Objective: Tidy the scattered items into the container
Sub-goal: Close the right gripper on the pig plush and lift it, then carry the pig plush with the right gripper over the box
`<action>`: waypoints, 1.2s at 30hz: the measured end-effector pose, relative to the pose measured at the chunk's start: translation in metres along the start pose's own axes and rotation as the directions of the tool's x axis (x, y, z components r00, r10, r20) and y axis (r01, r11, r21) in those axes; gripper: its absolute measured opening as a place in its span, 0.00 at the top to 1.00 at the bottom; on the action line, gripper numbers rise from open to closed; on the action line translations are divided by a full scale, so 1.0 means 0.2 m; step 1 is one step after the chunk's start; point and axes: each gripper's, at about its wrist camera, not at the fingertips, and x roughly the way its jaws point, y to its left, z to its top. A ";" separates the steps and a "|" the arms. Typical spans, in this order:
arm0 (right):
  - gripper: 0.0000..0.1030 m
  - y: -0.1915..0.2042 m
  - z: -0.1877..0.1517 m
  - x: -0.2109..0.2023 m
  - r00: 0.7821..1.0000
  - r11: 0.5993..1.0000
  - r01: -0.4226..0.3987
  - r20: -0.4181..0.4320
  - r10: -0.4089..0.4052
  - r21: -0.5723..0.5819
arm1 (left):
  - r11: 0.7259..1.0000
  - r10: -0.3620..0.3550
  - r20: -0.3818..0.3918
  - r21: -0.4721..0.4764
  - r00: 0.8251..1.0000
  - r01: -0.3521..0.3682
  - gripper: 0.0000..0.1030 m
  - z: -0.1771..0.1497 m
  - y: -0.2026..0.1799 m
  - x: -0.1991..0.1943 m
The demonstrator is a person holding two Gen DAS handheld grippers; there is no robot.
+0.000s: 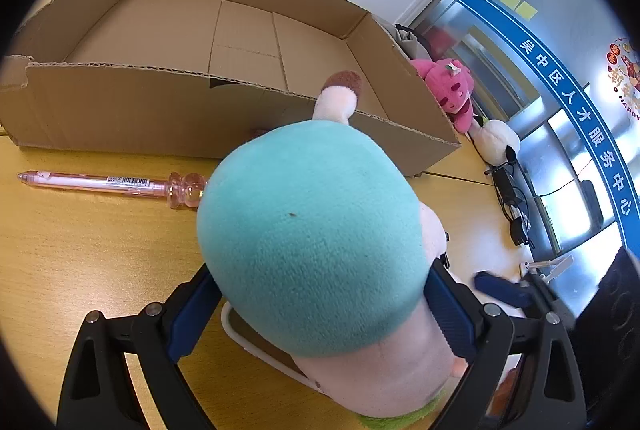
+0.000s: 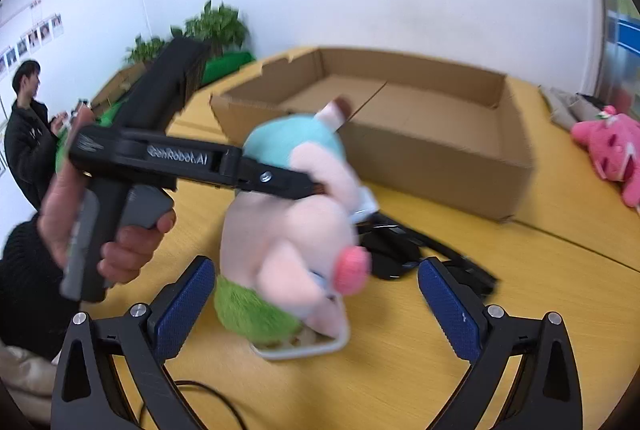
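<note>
My left gripper (image 1: 320, 294) is shut on a plush pig (image 1: 316, 242) with a teal cap, pale pink body and green skirt, just above the wooden table. The right wrist view shows the left gripper (image 2: 316, 186) clamping the pig (image 2: 296, 242) at the head. My right gripper (image 2: 316, 294) is open and empty, its blue pads either side of the pig's lower body without touching. The open cardboard box (image 1: 200, 110) lies behind the pig, also in the right wrist view (image 2: 440, 166), with nothing in it. A pink pen (image 1: 100, 182) lies on the table before the box.
A pink plush (image 1: 452, 90) and a white plush (image 1: 496, 142) lie right of the box. The pink plush also shows in the right wrist view (image 2: 612, 150). Black glasses (image 2: 404, 246) and a white-rimmed flat object (image 2: 304, 348) lie by the pig. Cables (image 1: 512, 202) run along the table edge. A person (image 2: 28, 134) stands far left.
</note>
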 end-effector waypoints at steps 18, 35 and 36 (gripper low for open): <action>0.25 0.16 0.17 0.07 1.000 0.998 0.018 0.017 -0.019 0.064 | 0.993 -0.009 0.077 0.118 0.997 0.000 0.22 0.10 -0.19 -0.31; 0.26 0.17 1.35 0.00 0.974 1.000 0.001 0.229 -0.007 0.025 | 0.934 0.050 0.302 0.324 0.952 -0.152 0.23 1.13 -0.27 -0.92; 0.26 0.16 1.43 0.03 0.973 0.999 -0.002 0.232 -0.005 0.032 | 0.929 0.058 0.307 0.333 0.950 -0.164 0.23 1.20 -0.27 -0.93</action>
